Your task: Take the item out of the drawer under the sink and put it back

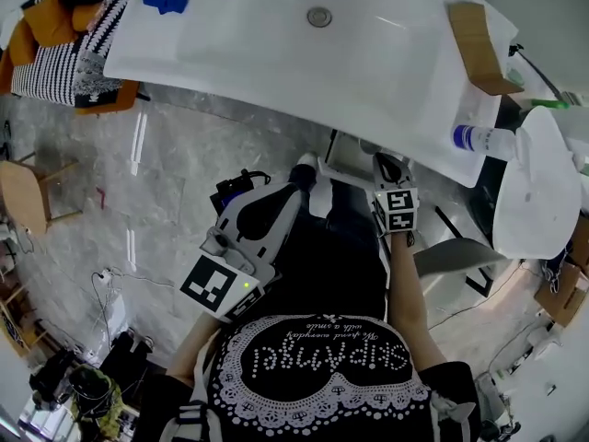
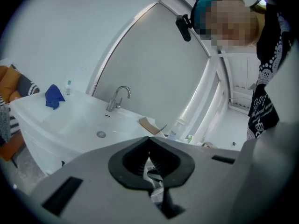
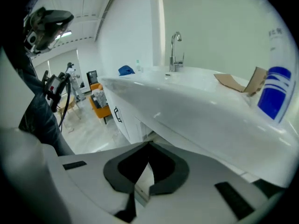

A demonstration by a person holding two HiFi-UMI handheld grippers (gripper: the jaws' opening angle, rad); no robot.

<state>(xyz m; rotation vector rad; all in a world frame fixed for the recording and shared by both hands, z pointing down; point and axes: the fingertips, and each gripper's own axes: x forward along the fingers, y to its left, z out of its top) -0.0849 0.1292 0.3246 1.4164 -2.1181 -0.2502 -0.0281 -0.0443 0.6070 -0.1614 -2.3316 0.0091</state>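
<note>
The left tongs (image 2: pixel 149 141) and the right tongs (image 3: pixel 148 146) are both closed, pads meeting at the tips with nothing gripped between them. The item cannot be picked out in any view. From above, the sink (image 1: pixel 276 44) overhangs and hides the drawer. The right gripper view shows only part of a cabinet (image 3: pixel 122 120) front below the sink. A bottle (image 3: pixel 274 93) is cut off at that view's right edge.
</note>
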